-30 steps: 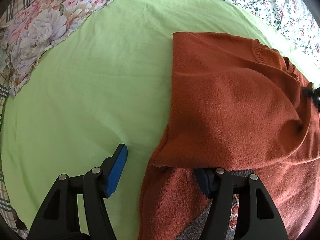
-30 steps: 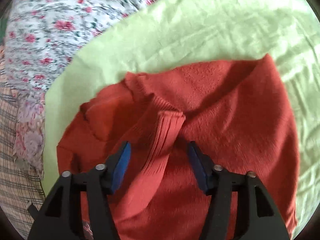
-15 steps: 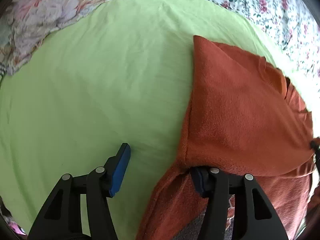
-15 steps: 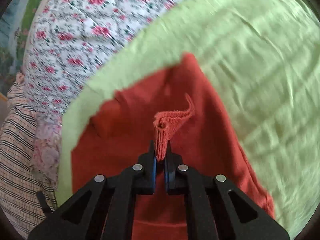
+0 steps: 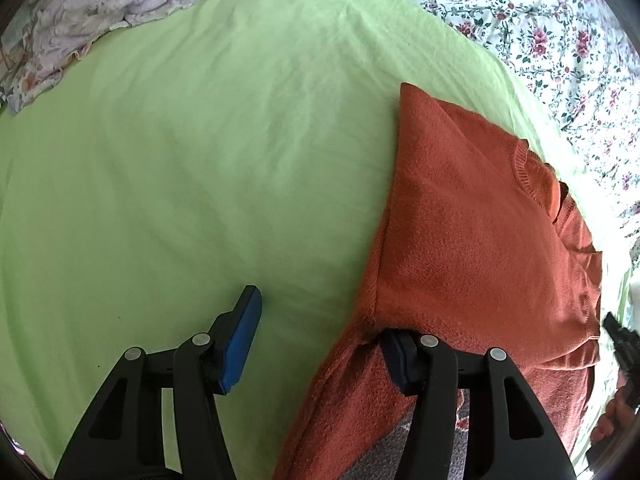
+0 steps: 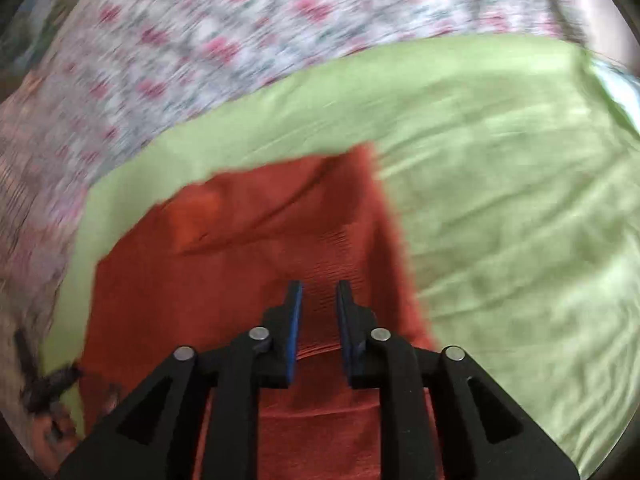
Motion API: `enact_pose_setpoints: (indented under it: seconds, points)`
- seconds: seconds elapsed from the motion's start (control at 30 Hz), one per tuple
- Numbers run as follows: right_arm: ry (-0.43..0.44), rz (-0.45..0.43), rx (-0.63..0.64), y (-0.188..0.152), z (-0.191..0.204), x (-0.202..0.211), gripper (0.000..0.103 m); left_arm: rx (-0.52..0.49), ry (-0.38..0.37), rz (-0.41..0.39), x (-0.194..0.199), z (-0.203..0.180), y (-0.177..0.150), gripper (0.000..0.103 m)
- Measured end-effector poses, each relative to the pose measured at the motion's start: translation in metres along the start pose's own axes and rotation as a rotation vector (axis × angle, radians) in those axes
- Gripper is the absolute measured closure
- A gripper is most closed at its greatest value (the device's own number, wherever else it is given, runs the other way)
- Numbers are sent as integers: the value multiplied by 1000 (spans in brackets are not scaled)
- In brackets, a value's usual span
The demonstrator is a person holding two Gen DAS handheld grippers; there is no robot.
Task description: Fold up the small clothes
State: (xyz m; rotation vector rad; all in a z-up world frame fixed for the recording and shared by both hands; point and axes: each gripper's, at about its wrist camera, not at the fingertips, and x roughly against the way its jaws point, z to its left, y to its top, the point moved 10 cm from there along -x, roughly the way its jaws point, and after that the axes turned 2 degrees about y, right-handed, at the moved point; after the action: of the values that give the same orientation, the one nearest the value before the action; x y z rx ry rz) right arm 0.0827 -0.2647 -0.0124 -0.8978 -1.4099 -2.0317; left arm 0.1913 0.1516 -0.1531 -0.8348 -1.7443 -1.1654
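Note:
An orange knit sweater (image 5: pixel 472 240) lies partly folded on the green sheet (image 5: pixel 200 160). My left gripper (image 5: pixel 320 316) stands open at its near left edge. One of its fingers (image 5: pixel 400 360) is tucked under the folded top layer, and the other blue pad (image 5: pixel 240 340) rests free over bare sheet. In the blurred right wrist view, my right gripper (image 6: pixel 319 286) hovers over the sweater (image 6: pixel 240 280) with its jaws opening. The ribbed cuff (image 6: pixel 332 248) lies in the narrow gap between them, and the pads do not press on it.
Floral bedding (image 5: pixel 540 20) borders the sheet at the back, and a flowered pillow (image 5: pixel 100 0) lies at the far left. The other gripper (image 5: pixel 624 344) and a hand (image 5: pixel 612 424) show at the left wrist view's right edge. Bare green sheet (image 6: pixel 500 200) spreads right of the sweater.
My right gripper shut on the ribbed cuff, carried it across the sweater, and its jaws have now parted. The left gripper's view shifted slightly, and its finger stays under the fold.

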Motion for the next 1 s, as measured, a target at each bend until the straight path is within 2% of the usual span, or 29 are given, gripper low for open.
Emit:
enact_pose_setpoints:
  seconds: [0.03, 0.13, 0.17, 0.27, 0.3, 0.37, 0.43, 0.6, 0.73, 0.87, 1.0]
  points:
    - [37, 43, -14, -6, 2, -10, 83, -1, -3, 5, 0, 1, 1, 45]
    - [-22, 157, -64, -29, -21, -30, 84, -5, -17, 19, 6, 5, -4, 45]
    - [14, 138, -101, -30, -26, -25, 84, -12, -17, 20, 10, 6, -7, 45]
    - [-18, 132, -95, -34, -35, -6, 83, -44, 3, 25, 21, 11, -22, 47]
    - [-2, 123, -95, -35, -35, 2, 82, -51, -4, 29, 26, 12, -29, 47]
    - [36, 112, -93, -40, -35, 19, 73, -63, -32, 39, 37, 14, -44, 46]
    - [59, 104, -76, -48, -33, 37, 57, -84, -56, 59, 48, 15, -64, 42]
    - [141, 110, -21, -75, -14, 66, 56, -183, -83, 120, 73, 26, -124, 30]
    - [185, 148, 33, -110, -12, 90, 52, -222, -102, 200, 77, 40, -174, 29]
    - [197, 181, 23, -145, -27, 112, 51, -300, -101, 200, 86, 45, -208, 28]
    - [197, 217, -35, -182, -54, 135, 50, -320, -169, 230, 91, 38, -226, 28]
